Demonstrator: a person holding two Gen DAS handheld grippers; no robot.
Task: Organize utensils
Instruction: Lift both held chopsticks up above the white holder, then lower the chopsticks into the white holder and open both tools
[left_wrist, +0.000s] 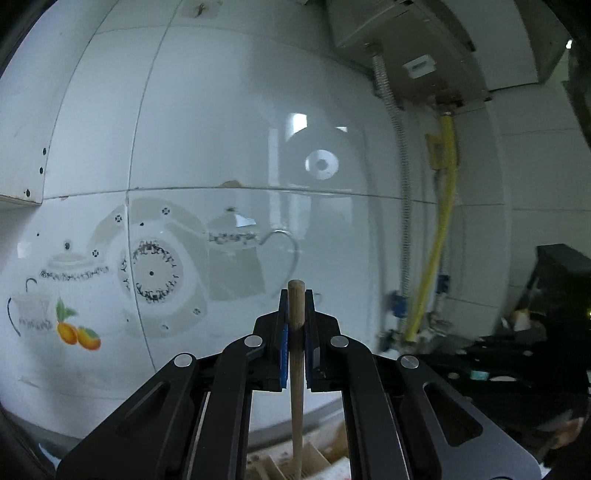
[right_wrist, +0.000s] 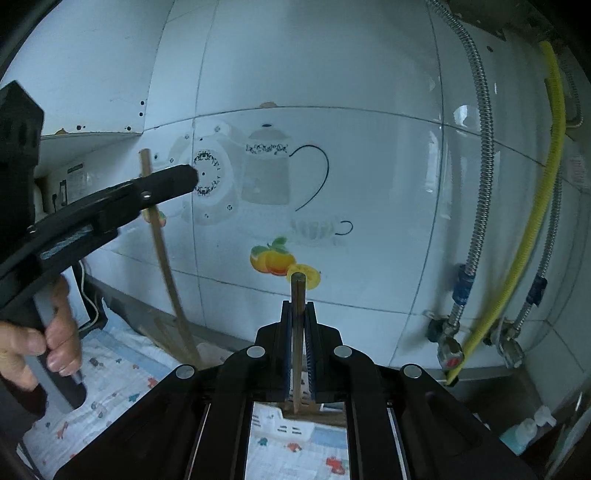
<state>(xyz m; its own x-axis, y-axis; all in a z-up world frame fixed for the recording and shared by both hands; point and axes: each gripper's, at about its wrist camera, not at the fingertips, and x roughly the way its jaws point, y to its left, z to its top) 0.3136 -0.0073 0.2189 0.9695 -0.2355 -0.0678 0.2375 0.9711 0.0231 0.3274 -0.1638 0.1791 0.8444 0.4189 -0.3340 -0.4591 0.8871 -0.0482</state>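
Observation:
My left gripper (left_wrist: 296, 302) is shut on a round wooden utensil handle (left_wrist: 296, 369) that stands upright between its blue pads; the handle's end pokes up past the fingertips. It also shows in the right wrist view (right_wrist: 166, 254), held by the left gripper (right_wrist: 184, 177) at the left. My right gripper (right_wrist: 298, 314) is shut on a thinner, darker wooden utensil handle (right_wrist: 297, 295), also upright. The lower ends of both utensils are hidden behind the gripper bodies.
A white tiled wall (right_wrist: 369, 184) with teapot and orange decals is close ahead. Metal hoses and a yellow gas pipe (right_wrist: 532, 236) run down at the right. A patterned cloth (right_wrist: 110, 384) covers the counter, with a white holder (right_wrist: 288, 424) below my right gripper.

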